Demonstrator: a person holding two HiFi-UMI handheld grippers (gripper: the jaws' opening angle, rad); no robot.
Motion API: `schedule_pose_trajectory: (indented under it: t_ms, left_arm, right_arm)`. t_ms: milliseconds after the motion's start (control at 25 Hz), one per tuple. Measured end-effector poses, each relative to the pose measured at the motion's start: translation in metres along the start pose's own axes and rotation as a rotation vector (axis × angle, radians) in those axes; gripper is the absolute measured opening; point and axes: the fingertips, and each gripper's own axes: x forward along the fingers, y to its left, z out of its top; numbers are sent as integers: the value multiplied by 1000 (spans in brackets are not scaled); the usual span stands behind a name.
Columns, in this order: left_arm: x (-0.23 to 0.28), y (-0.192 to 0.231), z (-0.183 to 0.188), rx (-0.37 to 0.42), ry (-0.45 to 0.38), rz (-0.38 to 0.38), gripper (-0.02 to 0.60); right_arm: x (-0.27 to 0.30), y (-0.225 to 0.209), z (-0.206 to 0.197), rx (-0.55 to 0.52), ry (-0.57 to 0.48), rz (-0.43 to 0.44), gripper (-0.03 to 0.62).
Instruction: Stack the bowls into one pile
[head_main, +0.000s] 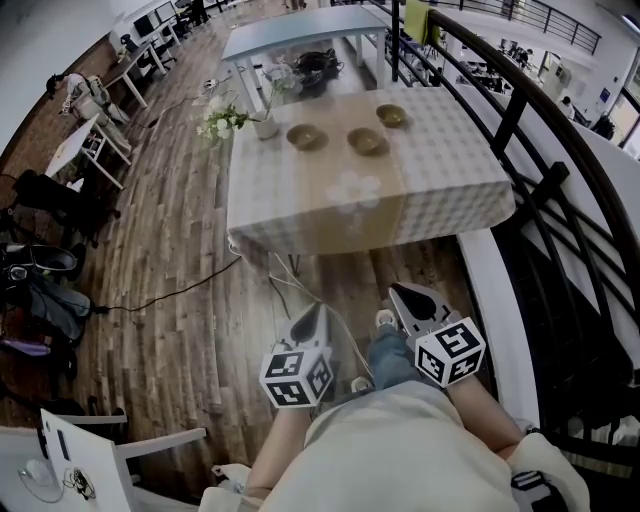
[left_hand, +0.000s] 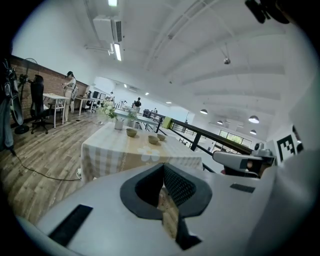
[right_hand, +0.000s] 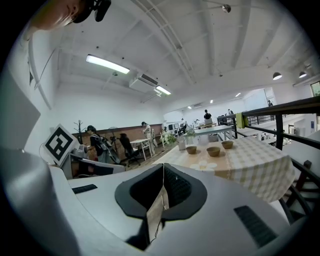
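Observation:
Three brown bowls stand apart in a row on the far half of a table with a checked cloth (head_main: 450, 190): a left bowl (head_main: 306, 137), a middle bowl (head_main: 367, 141) and a right bowl (head_main: 391, 116). The gripper views show them small and far off: left bowl (left_hand: 131, 132), middle bowl (right_hand: 213, 151). Both grippers hang low by the person's legs, well short of the table. My left gripper (head_main: 318, 310) is shut and holds nothing, its jaw tips meeting (left_hand: 163, 167). My right gripper (head_main: 400, 292) is also shut and empty (right_hand: 163, 167).
A white vase of flowers (head_main: 262, 124) stands at the table's far left corner. A black railing (head_main: 540, 190) and a white ledge (head_main: 495, 300) run along the right. Cables (head_main: 170, 293) cross the wooden floor. A grey table (head_main: 300, 35) stands behind; a white chair (head_main: 90, 460) is near left.

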Motion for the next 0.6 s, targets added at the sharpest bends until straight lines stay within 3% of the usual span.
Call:
schedule_pose_trajectory:
  t_ms: [600]
  left_arm:
    - [43,13,21,-21,5,5,5]
  right_arm:
    - [46,-34,17,18,-2,5,2]
